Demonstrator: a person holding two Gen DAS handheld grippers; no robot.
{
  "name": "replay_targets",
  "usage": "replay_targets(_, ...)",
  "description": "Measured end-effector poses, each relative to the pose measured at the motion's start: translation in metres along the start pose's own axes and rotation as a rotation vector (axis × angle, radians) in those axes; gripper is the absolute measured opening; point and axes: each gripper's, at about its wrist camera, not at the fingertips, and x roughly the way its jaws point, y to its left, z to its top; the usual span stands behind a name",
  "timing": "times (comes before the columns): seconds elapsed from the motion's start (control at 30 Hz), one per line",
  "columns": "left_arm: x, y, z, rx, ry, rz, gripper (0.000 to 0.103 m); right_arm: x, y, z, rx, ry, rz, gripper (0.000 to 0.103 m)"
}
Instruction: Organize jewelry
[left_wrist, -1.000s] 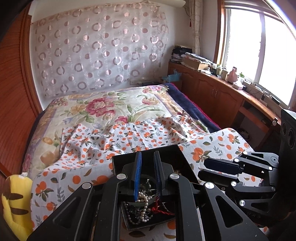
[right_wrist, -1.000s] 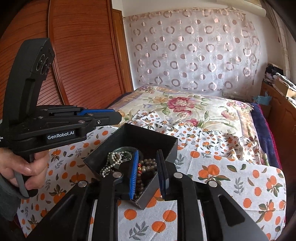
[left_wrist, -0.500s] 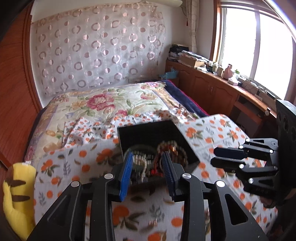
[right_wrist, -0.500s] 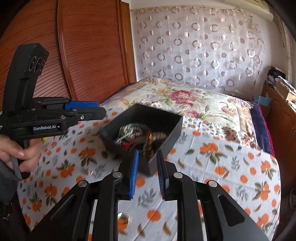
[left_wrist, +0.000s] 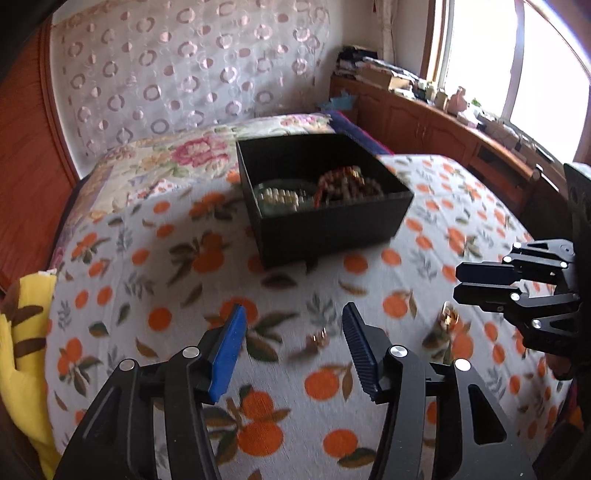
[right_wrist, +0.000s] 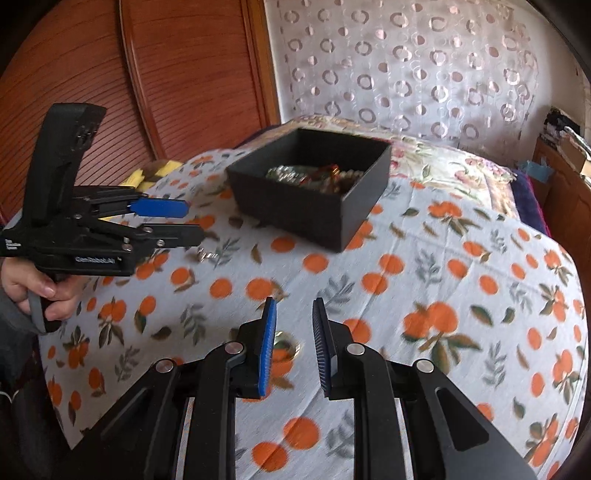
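Note:
A black open box (left_wrist: 325, 206) with several bead and pearl strings inside stands on the orange-print cloth (left_wrist: 147, 280); it also shows in the right wrist view (right_wrist: 310, 195). My left gripper (left_wrist: 293, 319) is open and empty, well short of the box. A small gold piece (left_wrist: 319, 338) lies on the cloth between its fingers. Another gold piece (left_wrist: 447, 318) lies near the right gripper's tips (left_wrist: 458, 282). My right gripper (right_wrist: 293, 314) is open and empty over a gold ring-like piece (right_wrist: 286, 341). A small silver piece (right_wrist: 207, 255) lies by the left gripper (right_wrist: 192, 221).
A yellow plush toy (left_wrist: 22, 350) sits at the bed's left edge. A wooden wardrobe (right_wrist: 184, 74) stands on the left. A wooden cabinet with clutter (left_wrist: 443, 122) runs under the window on the right. A floral quilt (left_wrist: 177, 155) lies behind the box.
Both grippers have pulled back from the box toward the near side of the bed. The left gripper has opened wider. Loose gold pieces have come into view on the cloth.

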Motion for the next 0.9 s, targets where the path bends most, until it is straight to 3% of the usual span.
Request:
replay_targets(0.43, 0.011, -0.004, -0.011, 0.002, 0.041, -0.009, 0.052, 0.015, 0.023, -0.009, -0.101, 0.067, -0.025, 0.022)
replay_targets(0.5, 0.012, -0.004, -0.011, 0.002, 0.043, -0.009, 0.052, 0.016, 0.022, -0.009, -0.11, 0.069, -0.04, 0.012)
replay_targets(0.7, 0.013, -0.009, -0.01, 0.013, 0.033, -0.017, 0.052, 0.014, 0.019, -0.008, -0.114, 0.061, -0.036, 0.006)
replay_targets(0.9, 0.013, -0.011, -0.012, 0.015, 0.031, -0.028, 0.032, 0.009, 0.013, -0.008, -0.098, 0.045, -0.038, 0.005)
